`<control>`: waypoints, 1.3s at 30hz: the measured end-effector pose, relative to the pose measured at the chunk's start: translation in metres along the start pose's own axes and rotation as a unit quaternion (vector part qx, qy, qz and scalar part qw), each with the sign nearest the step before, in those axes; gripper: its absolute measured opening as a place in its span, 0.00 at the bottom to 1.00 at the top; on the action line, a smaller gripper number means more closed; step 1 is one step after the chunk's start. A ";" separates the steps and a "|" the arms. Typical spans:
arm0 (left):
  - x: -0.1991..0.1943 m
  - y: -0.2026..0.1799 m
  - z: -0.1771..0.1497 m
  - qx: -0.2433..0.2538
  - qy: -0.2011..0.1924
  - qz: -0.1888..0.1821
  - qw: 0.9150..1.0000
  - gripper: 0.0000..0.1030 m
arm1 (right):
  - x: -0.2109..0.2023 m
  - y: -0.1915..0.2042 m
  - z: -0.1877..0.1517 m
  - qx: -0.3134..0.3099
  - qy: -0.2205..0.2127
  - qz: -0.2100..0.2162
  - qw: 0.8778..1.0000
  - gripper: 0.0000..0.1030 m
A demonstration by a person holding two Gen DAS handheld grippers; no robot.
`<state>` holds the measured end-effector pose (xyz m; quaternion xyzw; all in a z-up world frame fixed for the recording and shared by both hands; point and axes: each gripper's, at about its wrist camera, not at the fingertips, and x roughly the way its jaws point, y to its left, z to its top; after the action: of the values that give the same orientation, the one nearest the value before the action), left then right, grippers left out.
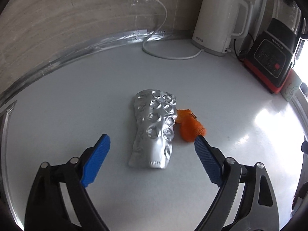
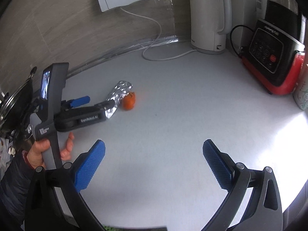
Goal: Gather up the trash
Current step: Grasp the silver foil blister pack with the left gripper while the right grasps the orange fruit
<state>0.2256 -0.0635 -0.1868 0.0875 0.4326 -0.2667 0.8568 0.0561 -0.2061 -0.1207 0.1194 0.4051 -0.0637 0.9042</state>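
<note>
While my left tool (image 1: 152, 142) hangs with its fingers spread either side of the crumpled foil blister pack (image 1: 155, 129) on the pale surface (image 1: 77, 100), an orange scrap (image 1: 189, 126) touches the pack's right edge. My right tool (image 2: 154, 150) is spread wide too, well short of both.

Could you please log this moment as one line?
left hand-held gripper: open, straddling blister pack | orange scrap: beside pack | right hand-held gripper: open, empty
</note>
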 end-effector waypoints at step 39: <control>0.040 0.009 0.017 0.032 0.024 -0.010 0.999 0.50 | 0.073 0.010 0.031 -0.011 0.026 0.000 1.000 0.98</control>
<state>0.2621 -0.0775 -0.2088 0.1171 0.4449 -0.2871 0.8402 0.1285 -0.2065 -0.1537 0.1113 0.4295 -0.0563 0.8944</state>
